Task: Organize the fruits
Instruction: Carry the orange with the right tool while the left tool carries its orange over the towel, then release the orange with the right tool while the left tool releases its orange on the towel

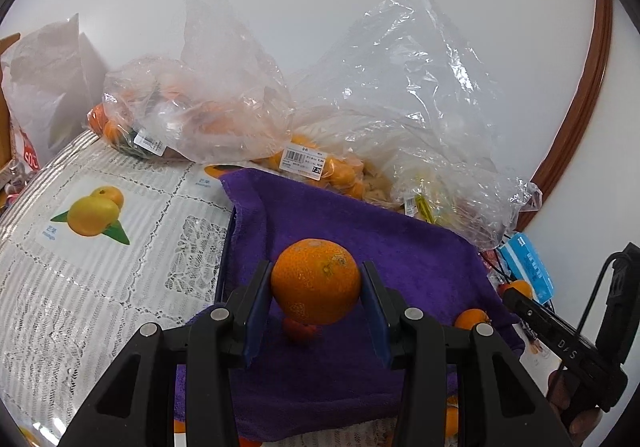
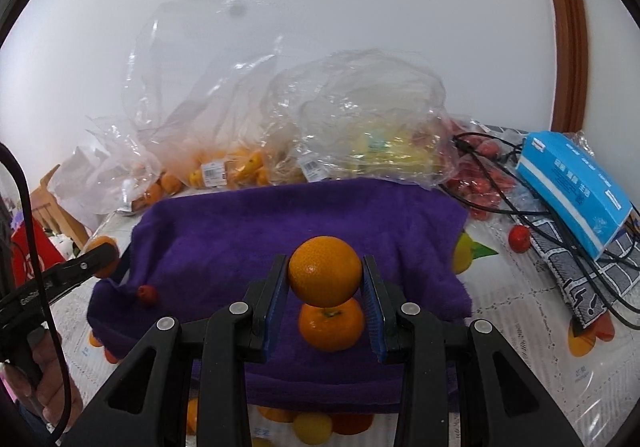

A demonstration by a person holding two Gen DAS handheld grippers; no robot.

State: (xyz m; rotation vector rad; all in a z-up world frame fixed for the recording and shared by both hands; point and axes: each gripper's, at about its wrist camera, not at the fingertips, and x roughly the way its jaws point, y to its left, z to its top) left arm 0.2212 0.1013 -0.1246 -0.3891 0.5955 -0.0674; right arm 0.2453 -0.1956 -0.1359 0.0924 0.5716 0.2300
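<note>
Orange (image 1: 316,281) gripped between pads of left tongs (image 1: 316,287), centre of frame, above purple towel (image 1: 400,247). Second orange (image 2: 325,272) clamped in right tongs (image 2: 325,279), centre of frame, above third orange (image 2: 331,325) lying on towel.

Both views are evenly, brightly lit; glare is seen on the bags (image 1: 420,95), and edges are bent and vignetted.
</note>
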